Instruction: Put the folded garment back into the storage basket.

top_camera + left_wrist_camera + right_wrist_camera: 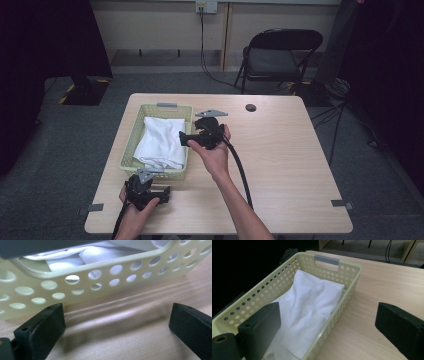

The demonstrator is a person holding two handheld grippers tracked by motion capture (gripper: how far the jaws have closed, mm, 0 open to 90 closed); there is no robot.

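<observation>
High view: one pale yellow perforated plastic basket (129, 145), one crumpled white cloth (161, 141) inside it, two black handheld grippers, one wooden table (280, 165). Basket sits at the table's 9 o'clock side, a grey handle (167, 105) on its far rim. Cloth fills most of the basket floor, folds loose, edges rumpled. Right gripper (184, 138) hangs at the basket's 3 o'clock rim, jaws spread, nothing between them. Left gripper (164, 192) rests on the table at the basket's 6 o'clock wall, jaws spread wide, empty. A dark folding chair (280, 52) stands beyond the table at 12 o'clock; a small black disc (250, 107) lies near the far edge.
</observation>
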